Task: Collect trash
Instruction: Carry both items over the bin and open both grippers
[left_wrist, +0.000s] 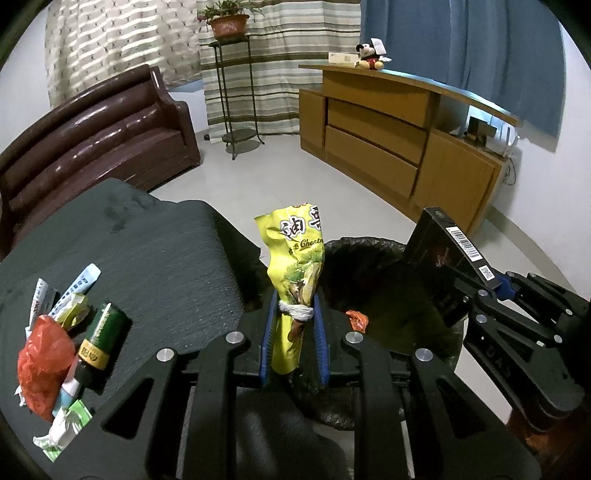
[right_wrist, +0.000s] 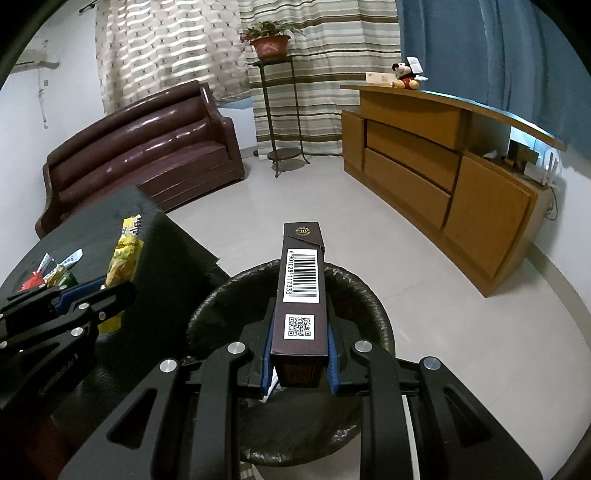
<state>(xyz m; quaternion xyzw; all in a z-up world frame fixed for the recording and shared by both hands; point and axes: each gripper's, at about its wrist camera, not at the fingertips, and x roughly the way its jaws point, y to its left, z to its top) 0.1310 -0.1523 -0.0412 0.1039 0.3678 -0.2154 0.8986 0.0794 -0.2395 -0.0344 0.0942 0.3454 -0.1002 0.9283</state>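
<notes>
Two tools (left_wrist: 294, 334) (right_wrist: 299, 354), one yellow snack bag (left_wrist: 295, 273), one dark carton (right_wrist: 303, 288), one lined bin (right_wrist: 354, 291) (table (left_wrist: 166, 251) litter pile uncountable).

Both cameras sit just behind their own fingers, looking forward and slightly down across the room. The left wrist view looks close over the dark table's (left_wrist: 159, 251) edge toward the lined bin (left_wrist: 369, 258), with the right gripper (left_wrist: 495, 291) at its right edge. The right wrist view hangs directly above that bin (right_wrist: 362, 291), the left gripper (right_wrist: 92, 295) at its left. Both share the sofa (left_wrist: 96, 144), plant stand (right_wrist: 280, 110) and wooden cabinet (right_wrist: 424, 155).
</notes>
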